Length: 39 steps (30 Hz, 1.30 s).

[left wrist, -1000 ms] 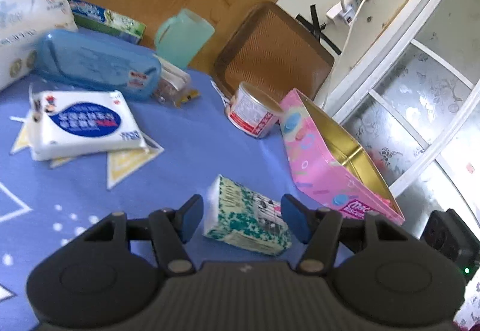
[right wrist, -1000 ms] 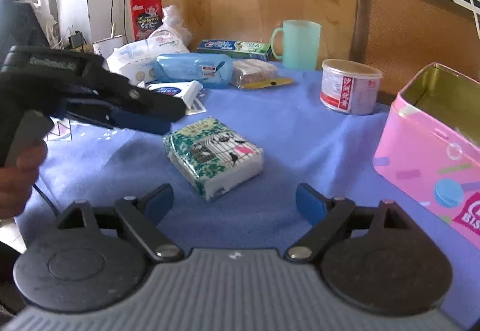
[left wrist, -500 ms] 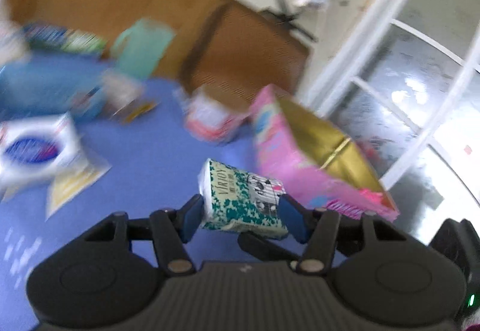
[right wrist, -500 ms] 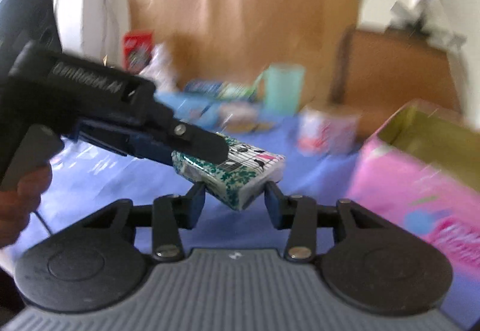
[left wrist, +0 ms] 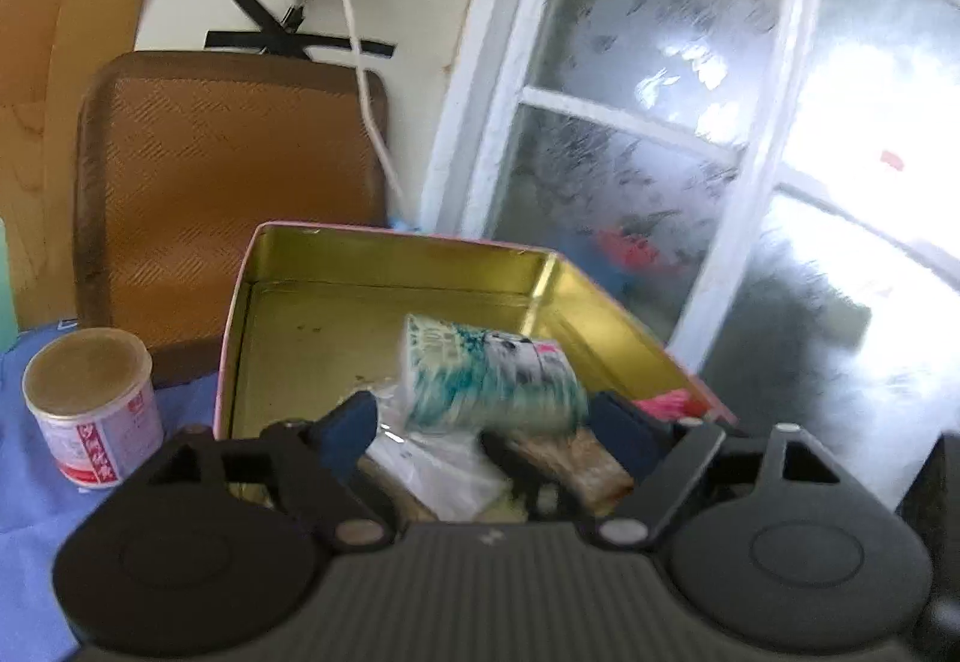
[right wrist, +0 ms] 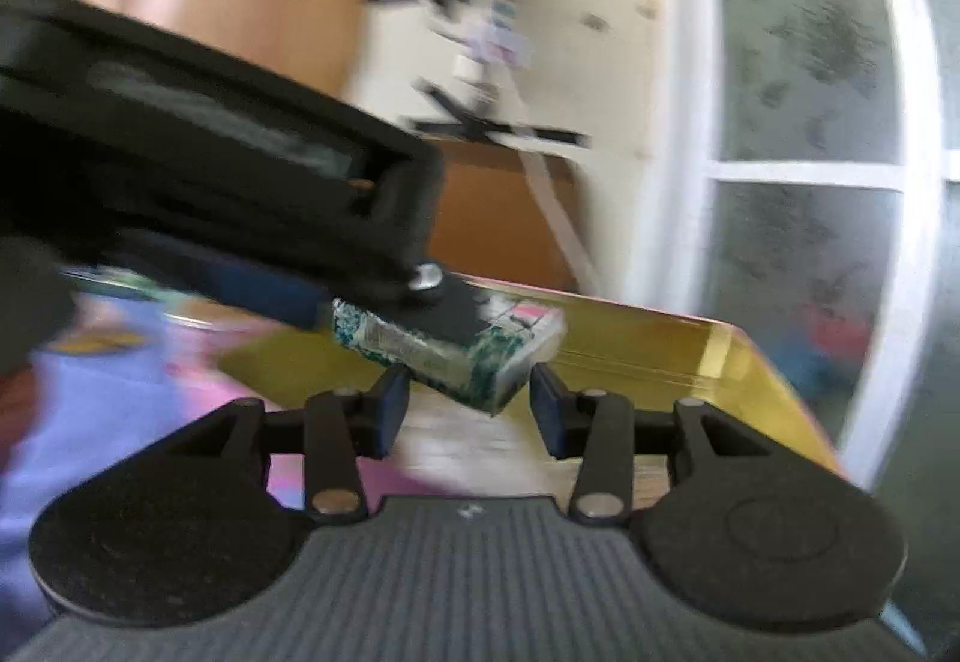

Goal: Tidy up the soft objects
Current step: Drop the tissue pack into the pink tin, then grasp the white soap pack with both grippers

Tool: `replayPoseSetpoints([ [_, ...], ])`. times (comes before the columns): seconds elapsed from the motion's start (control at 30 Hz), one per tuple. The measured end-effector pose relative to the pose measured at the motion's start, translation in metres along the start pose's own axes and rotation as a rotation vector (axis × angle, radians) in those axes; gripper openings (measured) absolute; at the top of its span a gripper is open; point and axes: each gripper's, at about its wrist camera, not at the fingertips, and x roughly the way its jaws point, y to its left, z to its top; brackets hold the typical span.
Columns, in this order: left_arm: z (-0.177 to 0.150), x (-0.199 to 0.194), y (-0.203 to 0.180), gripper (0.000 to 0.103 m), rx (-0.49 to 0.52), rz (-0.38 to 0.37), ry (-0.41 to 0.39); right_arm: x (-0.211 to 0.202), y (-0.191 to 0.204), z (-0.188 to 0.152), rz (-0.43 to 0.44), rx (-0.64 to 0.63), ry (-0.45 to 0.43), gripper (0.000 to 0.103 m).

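Observation:
A green-and-white patterned tissue pack (left wrist: 486, 380) hangs over the open pink tin (left wrist: 240, 314) with its gold inside. In the left wrist view my left gripper (left wrist: 480, 422) has its jaws spread wider than the pack, which is blurred. In the right wrist view the pack (right wrist: 456, 356) sits between the jaws of my right gripper (right wrist: 471, 401), which are narrowed around it; the left gripper's fingers (right wrist: 444, 308) lie over its top. Other soft packets (left wrist: 432, 464) lie in the tin below.
A small white can with red print (left wrist: 90, 404) stands on the blue cloth (left wrist: 30, 482) left of the tin. A brown chair back (left wrist: 228, 170) is behind. A white-framed glass door (left wrist: 690, 152) is to the right.
Both grippers have carried the tissue pack from the blue cloth up and right to over the open tin. The left gripper's jaws have widened; the pack looks blurred with motion.

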Motion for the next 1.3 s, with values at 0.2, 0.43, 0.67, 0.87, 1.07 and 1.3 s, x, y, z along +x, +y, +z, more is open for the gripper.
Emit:
replayPoseSetpoints([
  [0.2,-0.015,-0.017,0.016,0.082,-0.053,0.028,0.01,0.012,-0.028,-0.003,-0.041,0.121,0.027,0.053],
  [0.43,-0.033,-0.064,0.046,0.083,-0.128,0.054,-0.034,-0.007,-0.016,-0.003,0.011,0.146,0.0,0.053],
  [0.67,-0.074,-0.13,0.089,0.083,-0.239,0.163,-0.058,-0.024,0.026,0.008,0.174,0.115,-0.029,0.058],
  [0.87,-0.115,-0.192,0.125,0.083,-0.316,0.332,-0.069,-0.01,0.076,0.017,0.441,0.104,0.094,0.063],
  [1.07,-0.138,-0.254,0.186,0.083,-0.534,0.479,-0.195,0.013,0.139,0.025,0.682,0.075,0.256,0.064],
  [1.3,-0.141,-0.266,0.247,0.082,-0.696,0.5,-0.199,0.027,0.229,0.041,0.863,-0.093,0.336,0.087],
])
